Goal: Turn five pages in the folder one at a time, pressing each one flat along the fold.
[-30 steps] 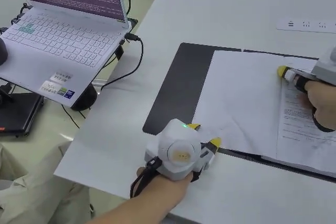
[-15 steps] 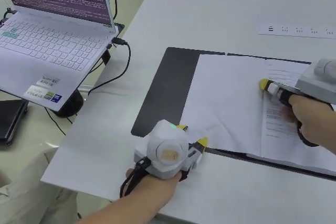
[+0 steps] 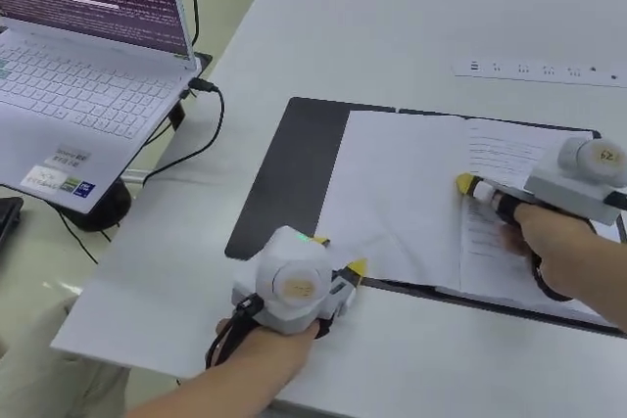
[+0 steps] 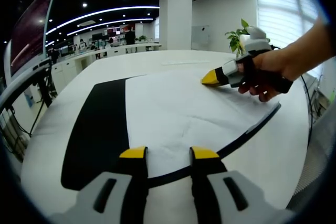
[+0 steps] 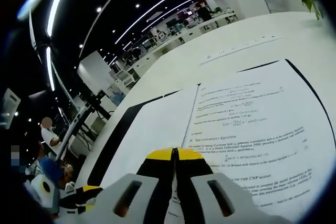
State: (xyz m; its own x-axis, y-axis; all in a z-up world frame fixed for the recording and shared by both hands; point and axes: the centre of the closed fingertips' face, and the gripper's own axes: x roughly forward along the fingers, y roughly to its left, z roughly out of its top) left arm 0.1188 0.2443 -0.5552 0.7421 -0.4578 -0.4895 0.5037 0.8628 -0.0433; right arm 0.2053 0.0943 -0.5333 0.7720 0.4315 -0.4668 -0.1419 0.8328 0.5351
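Well, one white bench (image 3: 411,7) in an open-plan office, one open folder (image 3: 284,163); left gripper (image 3: 338,254) gapes empty at the folder's near edge, right gripper (image 3: 465,184) closed tight, tip on the fold.

My left gripper (image 3: 338,254) is pale grey-white with yellow tips and a small green light on its body. My right gripper (image 3: 464,184) is white, with a black band behind its yellow tips. The folder (image 3: 284,173) cover is plain black. Its left page (image 3: 392,193) is blank white; its right page (image 3: 500,159) is white with fine rows of black print. The table (image 3: 392,26) is white. The laptop (image 3: 78,95) has white keys and a dark purple screen lined with pale text.
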